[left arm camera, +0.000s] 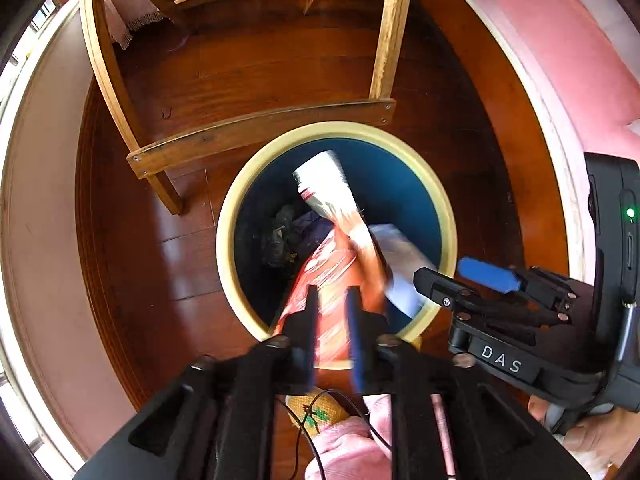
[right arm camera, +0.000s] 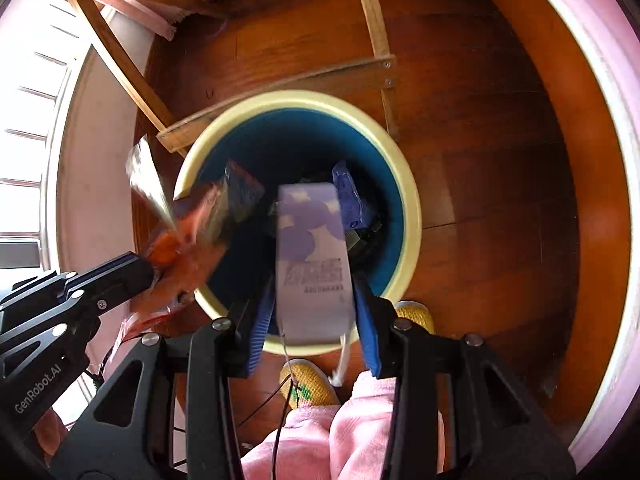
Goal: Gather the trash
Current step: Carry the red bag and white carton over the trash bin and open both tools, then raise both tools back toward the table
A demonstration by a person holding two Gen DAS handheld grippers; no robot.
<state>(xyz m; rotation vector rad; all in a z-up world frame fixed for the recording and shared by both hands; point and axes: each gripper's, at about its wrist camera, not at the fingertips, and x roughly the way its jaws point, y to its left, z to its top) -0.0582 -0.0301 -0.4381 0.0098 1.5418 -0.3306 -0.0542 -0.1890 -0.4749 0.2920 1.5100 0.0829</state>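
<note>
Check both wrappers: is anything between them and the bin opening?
Nothing visible. The orange wrapper and the purple-and-white packet both hang over the open mouth of the bin; no lid, only earlier trash at the bottom.

Wooden floor (left arm camera: 248, 68), bin (left arm camera: 236, 208), chair (left arm camera: 256, 128)

Floor (left arm camera: 260, 76): dark reddish-brown wood boards, glossy, reflecting light. A light wooden chair frame (left arm camera: 256, 130) stands on it (legs and screwed cross-rails visible). Fringed pink fabric (left arm camera: 132, 20) hangs behind the chair. Pink wall (left arm camera: 560, 40) with pale skirting on one side; bright window (right arm camera: 28, 128) on the other
</note>
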